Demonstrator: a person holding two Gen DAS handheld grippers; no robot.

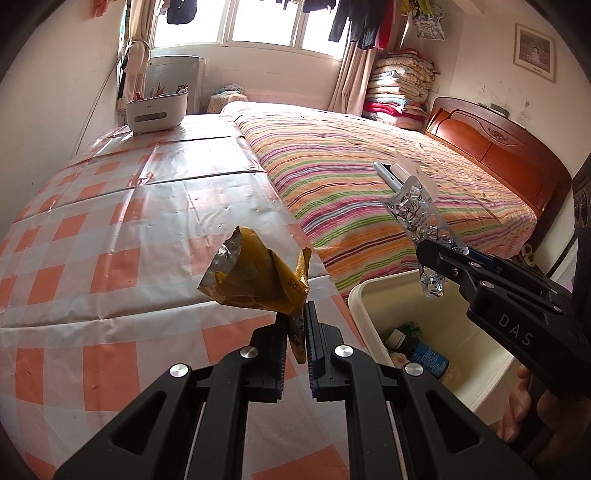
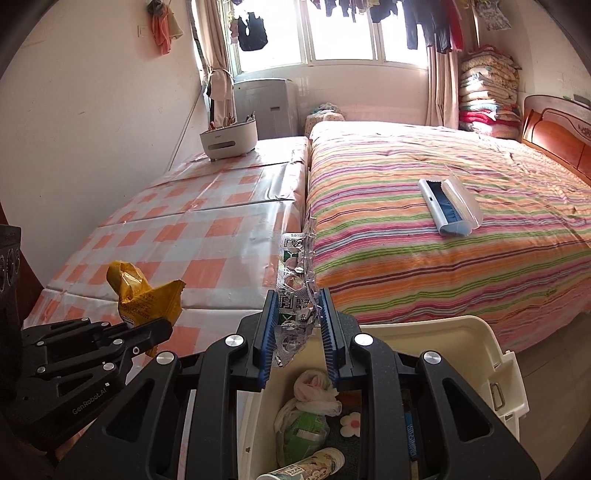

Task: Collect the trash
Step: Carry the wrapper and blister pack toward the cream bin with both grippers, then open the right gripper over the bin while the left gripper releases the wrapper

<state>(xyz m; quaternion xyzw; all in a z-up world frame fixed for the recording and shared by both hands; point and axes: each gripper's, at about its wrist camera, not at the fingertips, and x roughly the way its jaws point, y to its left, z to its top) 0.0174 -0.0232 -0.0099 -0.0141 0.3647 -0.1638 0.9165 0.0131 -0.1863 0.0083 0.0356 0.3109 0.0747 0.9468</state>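
A bed with a striped quilt in pink, green and orange fills the right of the room, its red-brown wooden headboard against the wall. On the quilt lies a grey-white case, open, with something blue inside. Touching the bed's left side is a table under an orange-and-white checked plastic cloth. At the table's far end stands a white holder with pens. Beyond the bed's foot are folded quilts stacked, a window with hanging clothes, and a grey appliance.
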